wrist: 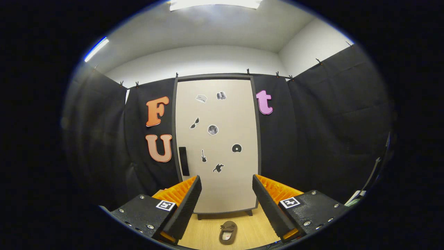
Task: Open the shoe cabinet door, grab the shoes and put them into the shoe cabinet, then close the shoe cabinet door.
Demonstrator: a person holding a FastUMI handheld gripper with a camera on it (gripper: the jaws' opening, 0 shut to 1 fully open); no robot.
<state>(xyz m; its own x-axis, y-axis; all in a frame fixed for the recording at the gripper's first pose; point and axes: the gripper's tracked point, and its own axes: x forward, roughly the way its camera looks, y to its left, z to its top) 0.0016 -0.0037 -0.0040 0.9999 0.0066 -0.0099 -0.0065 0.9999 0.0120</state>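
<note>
Gripper (227,194) spread wide & empty, aimed square at closed shoe cabinet door (216,139) w/ handle (183,160) on its left edge, prob lining up to open it; shoe (228,232) on floor (204,232) between fingers, just before cabinet.

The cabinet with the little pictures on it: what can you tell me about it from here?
The cabinet is tall and narrow, with a dark frame around one pale, smooth door, which is shut. Small dark stickers dot the door, and a dark vertical handle sits low by its left edge. It stands upright on short dark feet on the wooden floor, against the black cloth. A shoe lies before it, apart. The open claw touches nothing.
</note>
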